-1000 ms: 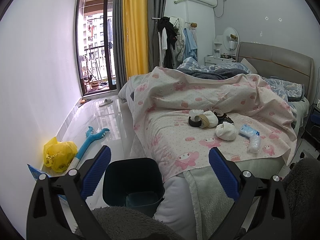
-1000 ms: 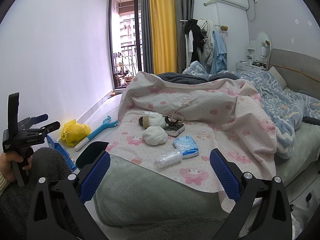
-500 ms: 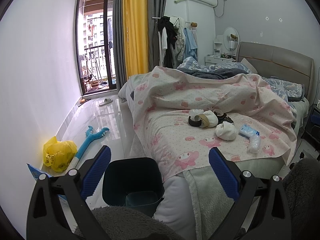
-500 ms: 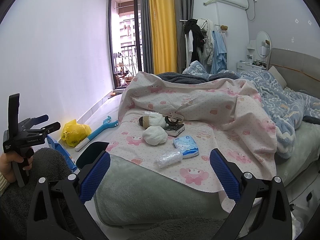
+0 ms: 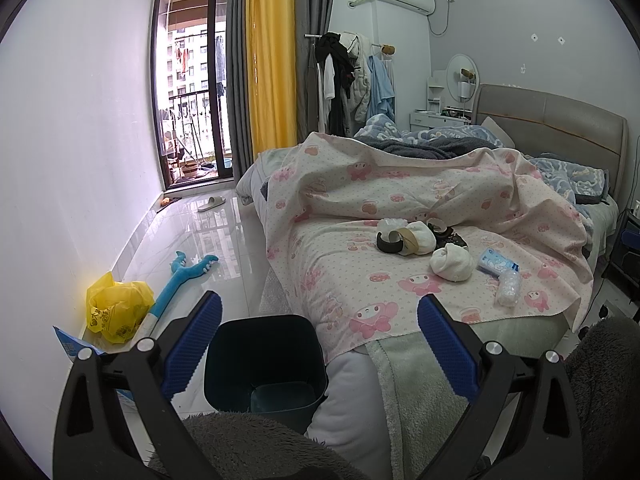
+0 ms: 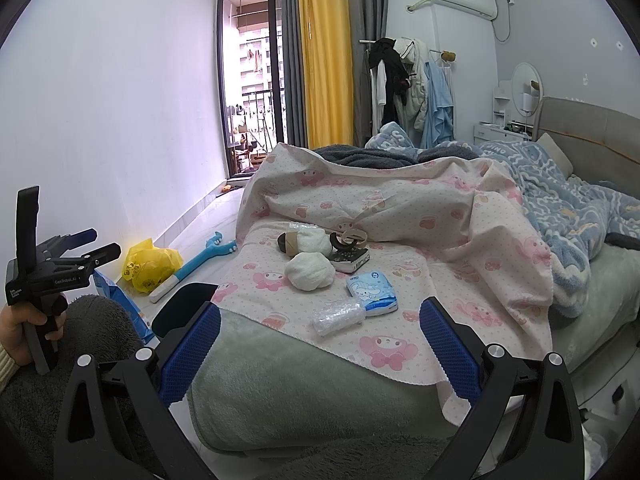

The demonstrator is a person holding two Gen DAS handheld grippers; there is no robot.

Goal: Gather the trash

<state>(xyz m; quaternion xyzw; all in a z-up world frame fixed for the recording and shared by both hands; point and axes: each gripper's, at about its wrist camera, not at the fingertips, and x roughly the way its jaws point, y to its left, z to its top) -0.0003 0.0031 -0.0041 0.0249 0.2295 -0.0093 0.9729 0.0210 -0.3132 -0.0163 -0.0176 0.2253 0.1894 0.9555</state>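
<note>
Trash lies on the pink patterned sheet (image 6: 400, 256) of the bed: a crumpled clear plastic piece (image 6: 340, 316), a blue tissue pack (image 6: 372, 288), a white wad (image 6: 310, 271), tape rolls (image 6: 290, 242) and a small dark box (image 6: 352, 258). The same pile shows in the left wrist view, with the white wad (image 5: 450, 262) and plastic piece (image 5: 508, 287). A dark bin (image 5: 264, 364) stands on the floor at the bed's foot, under my left gripper (image 5: 318, 348), which is open and empty. My right gripper (image 6: 320, 350) is open too, short of the plastic piece.
A yellow bag (image 5: 118, 306) and a blue toy (image 5: 182, 276) lie on the glossy floor by the left wall. A hand (image 6: 22, 330) holds the left gripper at the right view's left edge. Grey fleece fills the foreground. A blue quilt (image 6: 568, 216) covers the bed's right side.
</note>
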